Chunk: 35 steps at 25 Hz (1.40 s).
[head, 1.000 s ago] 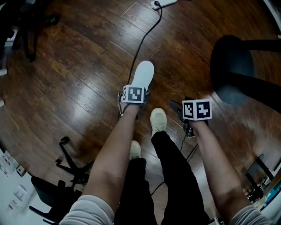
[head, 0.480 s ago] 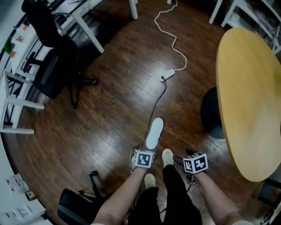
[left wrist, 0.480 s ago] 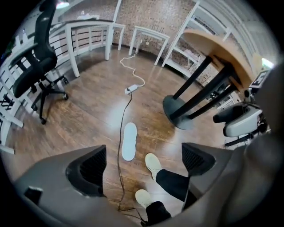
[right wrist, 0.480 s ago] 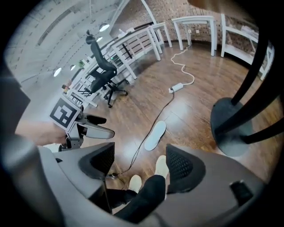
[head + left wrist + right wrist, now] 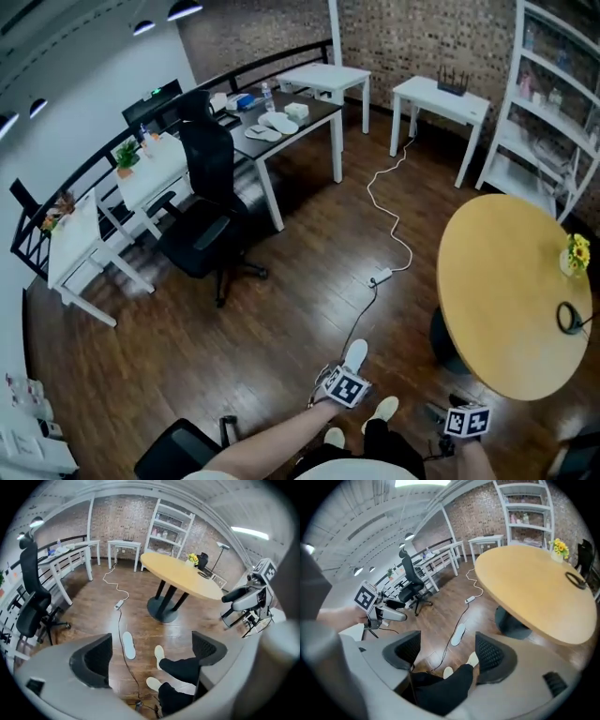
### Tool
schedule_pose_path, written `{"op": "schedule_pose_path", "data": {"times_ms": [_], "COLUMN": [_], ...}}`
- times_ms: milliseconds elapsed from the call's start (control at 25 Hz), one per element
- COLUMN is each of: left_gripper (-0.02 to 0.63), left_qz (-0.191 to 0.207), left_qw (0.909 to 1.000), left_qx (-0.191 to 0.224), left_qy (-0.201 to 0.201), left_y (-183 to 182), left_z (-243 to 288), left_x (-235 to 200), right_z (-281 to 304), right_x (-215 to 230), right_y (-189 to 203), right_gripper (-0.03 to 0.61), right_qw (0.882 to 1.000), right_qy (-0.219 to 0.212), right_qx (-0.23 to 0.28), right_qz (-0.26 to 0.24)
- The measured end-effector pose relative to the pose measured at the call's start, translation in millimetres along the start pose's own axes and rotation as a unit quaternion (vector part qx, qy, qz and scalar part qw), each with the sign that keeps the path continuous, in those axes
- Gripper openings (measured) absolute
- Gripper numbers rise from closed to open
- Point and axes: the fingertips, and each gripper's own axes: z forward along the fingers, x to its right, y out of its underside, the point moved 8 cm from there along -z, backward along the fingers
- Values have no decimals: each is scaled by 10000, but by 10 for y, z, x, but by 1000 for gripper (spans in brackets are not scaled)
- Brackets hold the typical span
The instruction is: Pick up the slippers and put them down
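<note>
One white slipper (image 5: 355, 355) lies flat on the dark wood floor, just ahead of the person's pale shoes (image 5: 385, 409). Both gripper views show it far below: slipper (image 5: 128, 645), slipper (image 5: 458, 634). My left gripper (image 5: 343, 386) is held high above the floor; its jaws (image 5: 152, 656) are closing with nothing between them. My right gripper (image 5: 464, 422) hangs to the right at about the same height, and its jaws (image 5: 446, 648) stand open and empty. Each gripper shows in the other's view: the right gripper (image 5: 248, 597) and the left gripper (image 5: 379, 609).
A round wooden table (image 5: 506, 291) on a black pedestal stands at the right, with flowers (image 5: 578, 253) on it. A white cord and power strip (image 5: 382, 277) run across the floor toward the slipper. A black office chair (image 5: 202, 225), white desks (image 5: 281, 122) and a shelf (image 5: 553, 103) stand farther off.
Both grippers have risen from near the floor, the left from the slipper's near end. The slipper stays on the floor. The head view has lifted from the floor to the room.
</note>
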Motion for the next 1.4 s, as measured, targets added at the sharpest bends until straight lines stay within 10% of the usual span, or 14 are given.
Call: {"op": "schedule_pose_path", "data": {"times_ms": [160, 360, 840, 1400], "left_gripper": [532, 532, 532, 532], "left_qz": [396, 663, 1338, 1173], "left_qw": [9986, 9957, 9867, 9896], "left_qx": [7, 579, 477, 304], "left_qy": [-337, 291, 793, 775], "left_y": [-258, -698, -932, -494], "left_z": [-325, -292, -571, -696], "left_x": [262, 1021, 3256, 3687], "right_z": [-595, -1189, -2971, -3343], "right_x": [403, 848, 1467, 1505], "right_y": [114, 471, 1629, 2249], "right_gripper": [380, 380, 380, 379], "right_qw": [9978, 9890, 9746, 9742], "right_qy": [321, 847, 1160, 1185], "right_qx": [568, 1074, 1458, 1507], "right_qz": [93, 568, 1243, 1187]}}
